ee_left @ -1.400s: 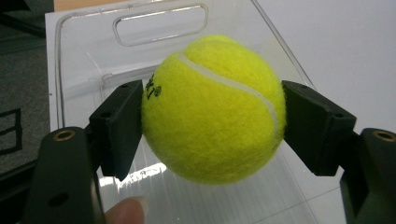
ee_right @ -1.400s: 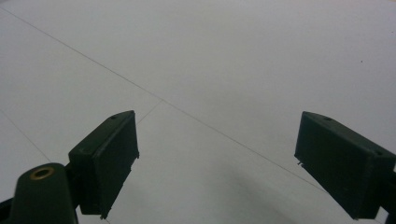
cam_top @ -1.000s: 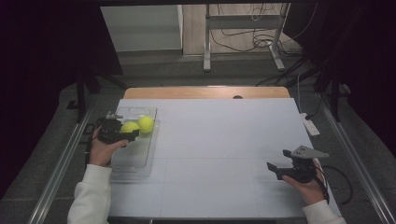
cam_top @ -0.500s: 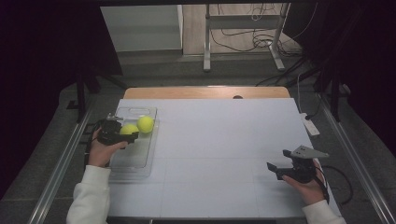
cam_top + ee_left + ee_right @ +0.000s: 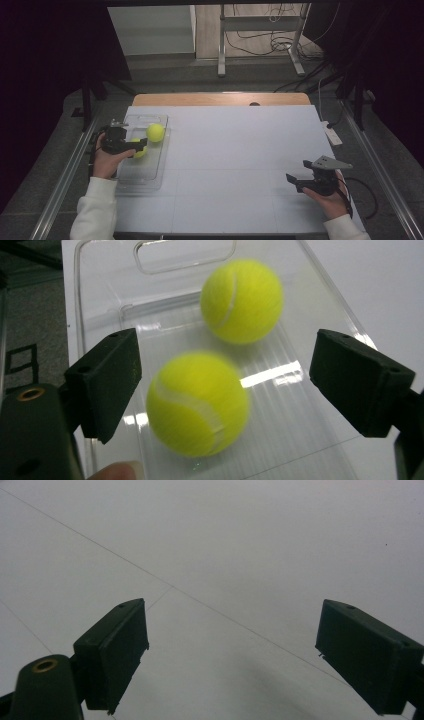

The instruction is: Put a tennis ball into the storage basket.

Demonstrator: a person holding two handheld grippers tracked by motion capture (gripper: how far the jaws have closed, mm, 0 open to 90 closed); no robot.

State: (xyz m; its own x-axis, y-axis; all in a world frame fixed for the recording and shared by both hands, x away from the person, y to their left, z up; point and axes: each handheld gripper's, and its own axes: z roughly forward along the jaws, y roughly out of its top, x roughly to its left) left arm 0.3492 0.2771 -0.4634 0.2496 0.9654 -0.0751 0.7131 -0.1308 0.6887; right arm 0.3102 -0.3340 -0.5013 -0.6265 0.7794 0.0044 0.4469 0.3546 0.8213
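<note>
On the white table (image 5: 240, 165), the clear tray (image 5: 150, 172) holds two tennis balls. The near ball (image 5: 197, 404) lies between the left gripper's (image 5: 225, 385) jaws, which have just been opening, untouched by either pad. The far ball (image 5: 242, 301) lies beyond. The right gripper (image 5: 232, 655), well away from the tray, stands spread.
</note>
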